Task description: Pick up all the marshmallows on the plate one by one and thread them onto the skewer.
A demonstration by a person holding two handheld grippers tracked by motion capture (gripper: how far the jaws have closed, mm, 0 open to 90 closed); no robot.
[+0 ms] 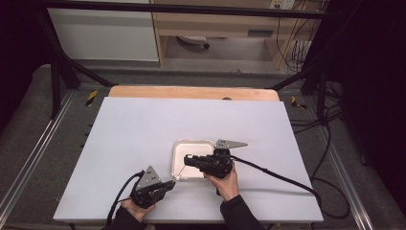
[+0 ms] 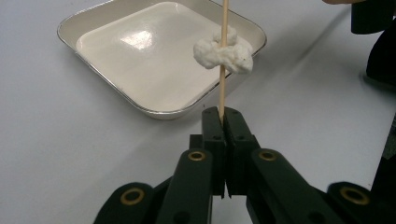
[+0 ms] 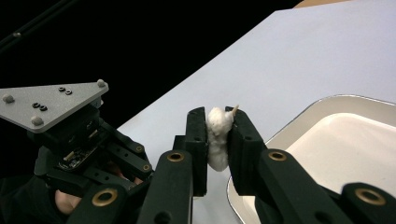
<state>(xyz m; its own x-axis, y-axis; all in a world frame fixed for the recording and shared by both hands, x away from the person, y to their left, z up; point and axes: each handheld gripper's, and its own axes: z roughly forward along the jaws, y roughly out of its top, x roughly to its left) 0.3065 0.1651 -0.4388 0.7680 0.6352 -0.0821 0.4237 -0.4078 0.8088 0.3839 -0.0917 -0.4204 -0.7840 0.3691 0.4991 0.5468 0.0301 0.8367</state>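
My left gripper (image 1: 173, 181) (image 2: 223, 114) is shut on the lower end of a thin wooden skewer (image 2: 222, 91), held near the tray's front corner. A white soft lump (image 2: 224, 53) is threaded on the skewer above the jaws. The skewer slants up to my right gripper (image 1: 186, 159) (image 3: 217, 116), which is shut on another white lump (image 3: 217, 140). The skewer's pointed tip (image 3: 235, 109) pokes out beside that lump. Both hands hover over the near part of the white table (image 1: 143, 129).
A shallow white metal tray (image 1: 194, 146) (image 2: 140, 60) (image 3: 355, 140) lies empty under the right gripper. The left gripper's grey plate (image 3: 51, 102) shows close beside the right jaws. A black cable (image 1: 282, 177) trails right across the table. Dark frame rails border the table.
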